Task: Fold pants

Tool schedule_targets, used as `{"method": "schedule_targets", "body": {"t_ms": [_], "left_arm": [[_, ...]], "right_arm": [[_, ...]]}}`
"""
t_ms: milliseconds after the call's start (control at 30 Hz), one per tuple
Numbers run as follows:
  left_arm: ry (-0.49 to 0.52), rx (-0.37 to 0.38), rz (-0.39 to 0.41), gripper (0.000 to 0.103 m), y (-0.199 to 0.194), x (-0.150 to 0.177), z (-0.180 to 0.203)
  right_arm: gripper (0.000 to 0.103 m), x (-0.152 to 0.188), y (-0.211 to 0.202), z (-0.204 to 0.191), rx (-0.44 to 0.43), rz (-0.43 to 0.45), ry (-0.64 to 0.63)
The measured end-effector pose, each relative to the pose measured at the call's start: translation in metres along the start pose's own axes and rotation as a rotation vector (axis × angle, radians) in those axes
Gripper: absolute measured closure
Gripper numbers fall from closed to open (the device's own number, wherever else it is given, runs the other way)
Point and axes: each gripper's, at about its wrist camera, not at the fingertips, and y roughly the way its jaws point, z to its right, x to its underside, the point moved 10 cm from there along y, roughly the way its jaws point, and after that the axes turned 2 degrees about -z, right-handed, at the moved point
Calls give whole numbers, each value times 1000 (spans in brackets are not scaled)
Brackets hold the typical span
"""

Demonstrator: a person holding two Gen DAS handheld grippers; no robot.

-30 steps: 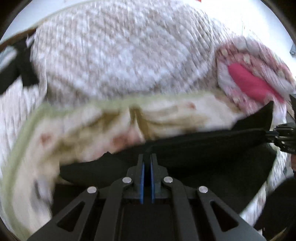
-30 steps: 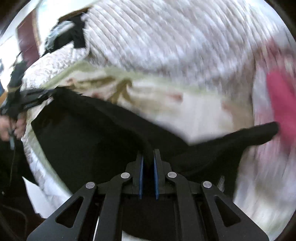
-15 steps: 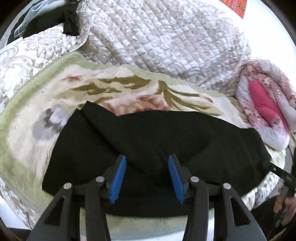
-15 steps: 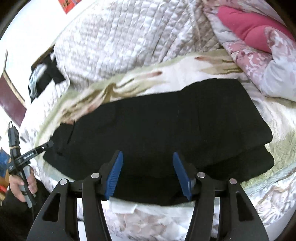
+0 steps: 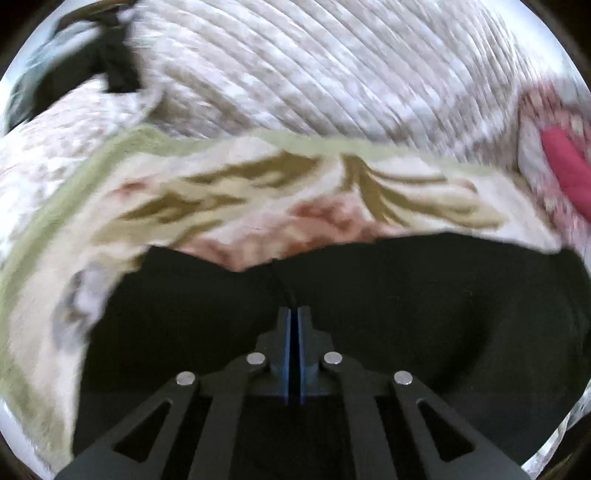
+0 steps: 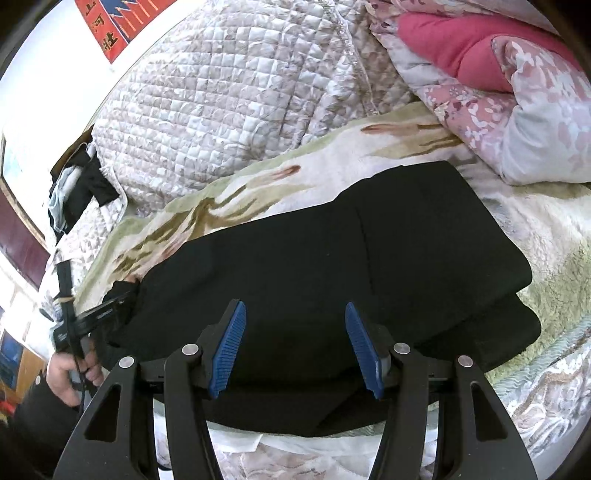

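Right wrist view: the right gripper (image 6: 295, 345) is seen with its jaws spread wide, nothing pinched between the blue pads (image 6: 231, 349); the black pants (image 6: 332, 266) lie beneath and beyond them. The pants are spread flat in folded layers across the floral blanket (image 6: 388, 155) on the bed, running from about 9 o'clock to 3 o'clock, with a lower layer showing under the top one at 4 o'clock. At 9 o'clock the left gripper (image 6: 110, 308) is seen at the pants' far edge, held by a hand (image 6: 70, 373). A quilted white coverlet (image 6: 221, 110) is heaped at 11 o'clock, a pink-and-floral duvet (image 6: 498, 74) at 2 o'clock, and a red wall hanging (image 6: 114, 26) at the top left.

Left wrist view, blurred by motion: the left gripper (image 5: 294, 314) has just closed, its jaws brought together to a narrow slit on a ridge of the pants (image 5: 406, 314), which appears pinched at the fingertips. The pants fill the lower half of the view; the floral blanket (image 5: 258, 192) lies at 12 o'clock beyond them, the coverlet (image 5: 314, 74) above that, and the pink duvet (image 5: 565, 166) at 2 o'clock.
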Motion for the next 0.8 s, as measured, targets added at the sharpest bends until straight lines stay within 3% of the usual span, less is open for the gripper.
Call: {"method": "schedule_targets", "body": {"t_ms": [200, 300, 467, 533, 600, 667, 800], "left_arm": [[-242, -55, 136, 99, -69, 13, -77], [-269, -60, 119, 99, -75, 36, -95], [-375, 34, 21, 98, -59, 59, -104], [-421, 89, -5, 93, -56, 63, -102], [-449, 132, -14, 67, -56, 66, -96], [-458, 184, -22, 56, -55, 68, -85], [-455, 224, -71, 56, -42, 69, -70]], "right_arm": [[46, 2, 0, -8, 11, 5, -44], [46, 5, 0, -7, 16, -4, -44], [46, 10, -4, -6, 26, -6, -32], [46, 13, -7, -3, 33, -1, -14], [46, 19, -8, 2, 33, -4, 22], [46, 25, -8, 7, 32, -13, 59], [46, 35, -5, 13, 26, -36, 116]]}}
